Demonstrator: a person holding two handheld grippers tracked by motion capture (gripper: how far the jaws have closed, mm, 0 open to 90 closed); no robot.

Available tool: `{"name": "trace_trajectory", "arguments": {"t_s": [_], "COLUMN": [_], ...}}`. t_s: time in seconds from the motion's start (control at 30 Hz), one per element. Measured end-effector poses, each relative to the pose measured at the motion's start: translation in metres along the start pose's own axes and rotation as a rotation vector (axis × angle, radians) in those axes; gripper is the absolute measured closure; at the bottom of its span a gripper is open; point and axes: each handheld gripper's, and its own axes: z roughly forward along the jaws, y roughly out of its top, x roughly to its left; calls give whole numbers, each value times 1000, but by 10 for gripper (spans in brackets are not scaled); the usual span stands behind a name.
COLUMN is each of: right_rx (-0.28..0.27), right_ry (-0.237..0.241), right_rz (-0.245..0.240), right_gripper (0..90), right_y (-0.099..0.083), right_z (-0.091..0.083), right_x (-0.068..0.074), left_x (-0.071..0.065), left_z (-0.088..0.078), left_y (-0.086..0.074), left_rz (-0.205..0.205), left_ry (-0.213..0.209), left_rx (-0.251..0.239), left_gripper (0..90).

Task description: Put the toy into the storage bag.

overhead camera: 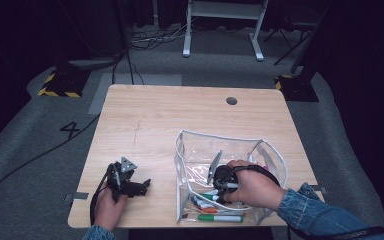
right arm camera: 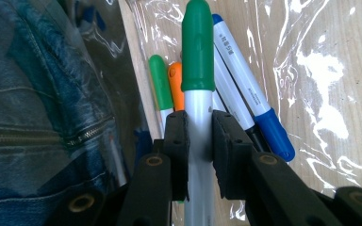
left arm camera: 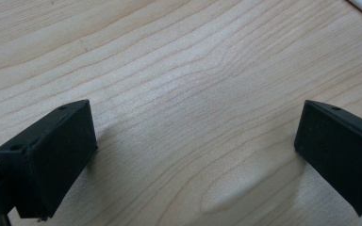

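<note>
Wood tabletop (overhead camera: 145, 120): clear pouch (overhead camera: 275, 155) at 5 o'clock, right gripper (right arm camera: 199, 136) inside, clamped on green-capped marker (right arm camera: 198, 52) above loose markers (right arm camera: 245, 94). Left gripper (left arm camera: 193, 155) wide open, empty, at 7 o'clock. Risk: pouch wall unsupported, may snag on gripper w/ marker.

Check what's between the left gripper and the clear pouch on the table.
Bare wood: in the high view, nothing lies on the table between the left gripper and the clear pouch.

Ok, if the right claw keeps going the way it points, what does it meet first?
Probably the markers lying in the clear bag. The right claw is shut on a green marker whose cap leads towards them, though depth is hard to judge.
</note>
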Motion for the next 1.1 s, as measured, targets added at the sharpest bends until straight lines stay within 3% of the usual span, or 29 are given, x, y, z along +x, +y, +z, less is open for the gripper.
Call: {"name": "trace_trajectory", "arguments": {"t_s": [0.13, 0.2, 0.27, 0.43, 0.67, 0.8, 1.1], "right_rx": [41, 31, -29, -131, -299, -401, -516], "right_ry": [38, 23, 10, -23, -82, -100, -180], "right_rz": [8, 2, 14, 72, 143, 228, 331], "right_gripper": [767, 689, 595, 522, 511, 476, 520], "right_y": [1, 1, 0, -2, -13, -23, -57], "right_z": [6, 7, 6, -9, -43, -61, -100], "right_x": [0, 0, 0, -2, -7, -8, -15], "left_x": [0, 0, 0, 0, 0, 0, 0], "left_z": [0, 0, 0, 0, 0, 0, 0], "left_y": [0, 0, 0, 0, 0, 0, 0], "left_rz": [-1, 0, -1, -1, -1, -1, -4], "left_ry": [1, 1, 1, 1, 1, 1, 0], "left_rx": [1, 1, 1, 1, 1, 1, 0], "left_gripper": [0, 0, 0, 0, 0, 0, 0]}}
